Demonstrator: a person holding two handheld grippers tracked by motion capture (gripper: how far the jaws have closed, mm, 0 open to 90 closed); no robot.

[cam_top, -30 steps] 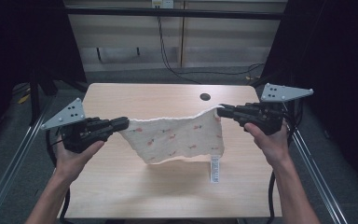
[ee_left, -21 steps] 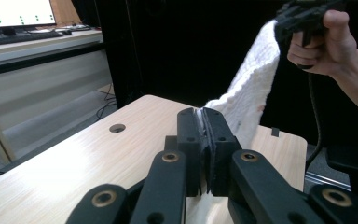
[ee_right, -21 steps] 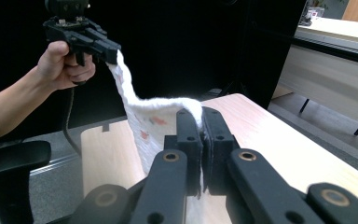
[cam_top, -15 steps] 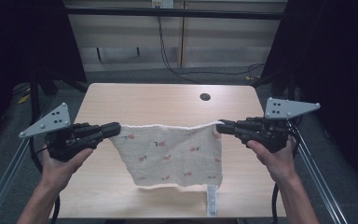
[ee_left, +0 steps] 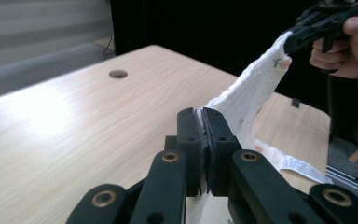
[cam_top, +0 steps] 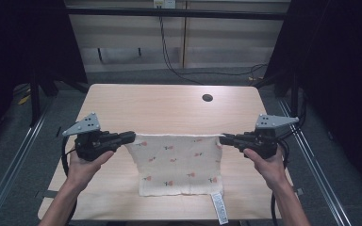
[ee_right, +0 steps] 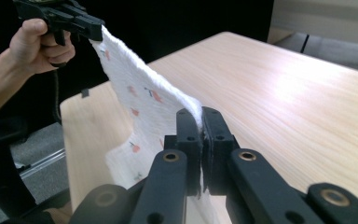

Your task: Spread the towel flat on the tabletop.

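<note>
A white cloth [cam_top: 176, 162] printed with small red figures hangs stretched between both grippers above the near half of the wooden table [cam_top: 160, 108]. My left gripper [cam_top: 131, 136] is shut on its upper left corner, and my right gripper [cam_top: 222, 139] is shut on its upper right corner. The top edge runs taut and level; the lower edge rests on the table, with a white label [cam_top: 219, 207] trailing off it. In the left gripper view the cloth [ee_left: 249, 93] rises from my shut gripper [ee_left: 202, 114] to the other gripper [ee_left: 292, 39]. The right gripper view shows the cloth [ee_right: 144, 102] pinched in its gripper [ee_right: 200, 114].
A round cable hole [cam_top: 207, 98] sits in the table's far right part. Metal rails [cam_top: 14, 160] run along both sides of the table. Dark curtains and a cable [cam_top: 169, 61] stand behind the far edge.
Both grippers have moved toward the person and apart, pulling the cloth's top edge straight and level. The cloth now hangs flat, lower over the table's near part.
</note>
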